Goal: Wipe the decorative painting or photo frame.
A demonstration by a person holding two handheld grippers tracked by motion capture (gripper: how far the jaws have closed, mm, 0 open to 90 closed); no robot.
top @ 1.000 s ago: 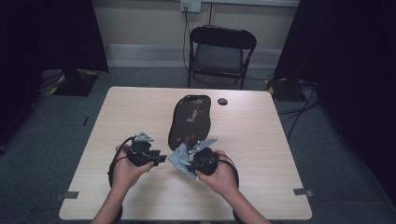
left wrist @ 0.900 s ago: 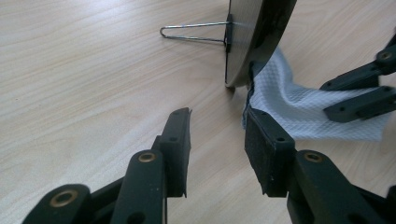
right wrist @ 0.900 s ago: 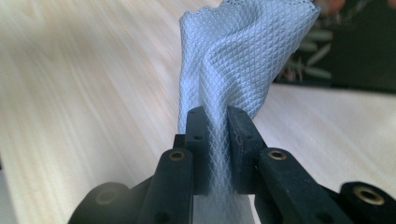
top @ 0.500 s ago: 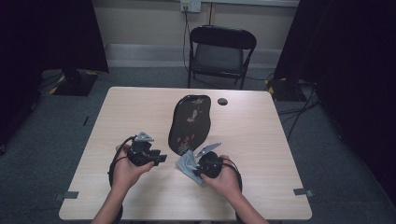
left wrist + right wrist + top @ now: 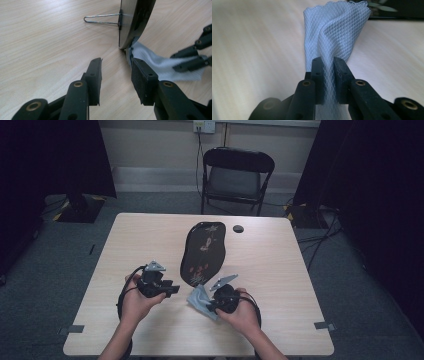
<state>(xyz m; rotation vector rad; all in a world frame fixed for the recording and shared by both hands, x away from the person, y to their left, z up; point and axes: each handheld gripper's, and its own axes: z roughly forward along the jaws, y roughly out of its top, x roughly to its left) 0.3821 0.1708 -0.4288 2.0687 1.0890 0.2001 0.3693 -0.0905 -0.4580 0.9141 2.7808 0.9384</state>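
A dark oval tray with a flower pattern stands propped on a wire stand in the middle of the table. My right gripper is shut on a pale blue mesh cloth, which hangs from the jaws just short of the tray's near end. In the right gripper view the cloth rises out of the closed right gripper. My left gripper is open and holds nothing. It points at the tray's lower edge, close beside the cloth.
A small black round object lies on the wooden table beyond the tray. A black folding chair stands behind the far edge. Dark curtains hang at both sides of the room.
The right gripper has drawn the cloth slightly back from the tray's near end, toward the person. The left gripper has stayed where it was.
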